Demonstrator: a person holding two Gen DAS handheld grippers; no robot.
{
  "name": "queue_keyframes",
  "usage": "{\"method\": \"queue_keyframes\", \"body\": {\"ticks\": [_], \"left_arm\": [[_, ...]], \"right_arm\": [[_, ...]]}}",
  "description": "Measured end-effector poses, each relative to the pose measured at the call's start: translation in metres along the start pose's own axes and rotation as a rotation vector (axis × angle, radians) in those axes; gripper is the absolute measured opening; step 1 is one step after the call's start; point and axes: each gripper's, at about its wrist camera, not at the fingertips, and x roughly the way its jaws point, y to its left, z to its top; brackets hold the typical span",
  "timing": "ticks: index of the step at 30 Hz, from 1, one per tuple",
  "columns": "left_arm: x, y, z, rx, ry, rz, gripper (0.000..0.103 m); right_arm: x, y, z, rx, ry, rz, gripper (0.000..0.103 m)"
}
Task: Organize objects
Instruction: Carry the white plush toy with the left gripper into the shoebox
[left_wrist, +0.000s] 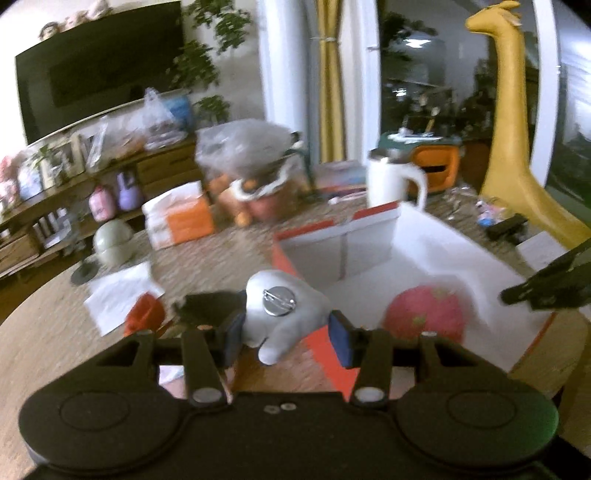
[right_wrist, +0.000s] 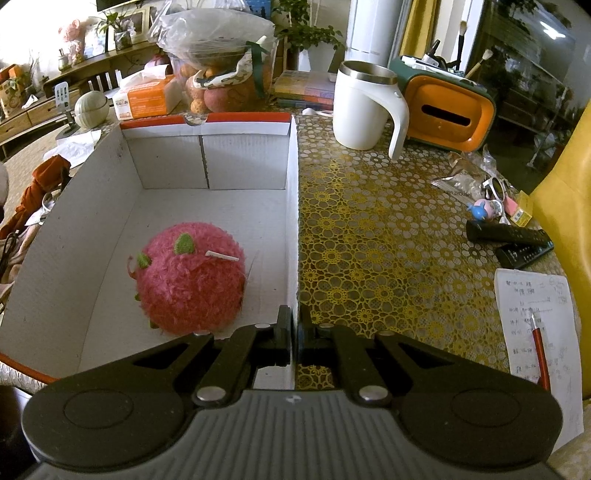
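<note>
Left tongs (left_wrist: 286, 334) half-wide around grey plush toy (left_wrist: 284, 314); right tongs (right_wrist: 294, 341) pinched tight on box wall (right_wrist: 293, 221).

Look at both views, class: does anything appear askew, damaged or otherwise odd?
Yes: the right gripper is shut on the cardboard box's side wall, not on a toy. The white plush toy in the left gripper shows a metal pin-back. Nothing looks spilled.
</note>
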Motion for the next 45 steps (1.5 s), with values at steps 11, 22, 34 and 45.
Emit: {"method": "queue_keyframes", "body": {"ticks": [11,22,34,45], "left_arm": [[0.028,-0.047,0.023,0.043,0.033,-0.077,0.047],[0.08,-0.067,0.049,0.031,0.124,-0.08,0.047],[0.146,-0.082,0.059,0.036,0.279,-0.063,0.047],[0.193,-0.085,0.046,0.05,0.44,-0.035,0.047]], "right_arm": [[-0.001,0.0,0.001,0.01,-0.001,0.005,0.003],[-0.002,0.0,0.001,0.016,-0.004,0.023,0.003],[-0.002,0.0,0.0,0.001,-0.003,0.054,0.003],[-0.002,-0.002,-0.002,-0.007,-0.002,0.07,0.003]]}}
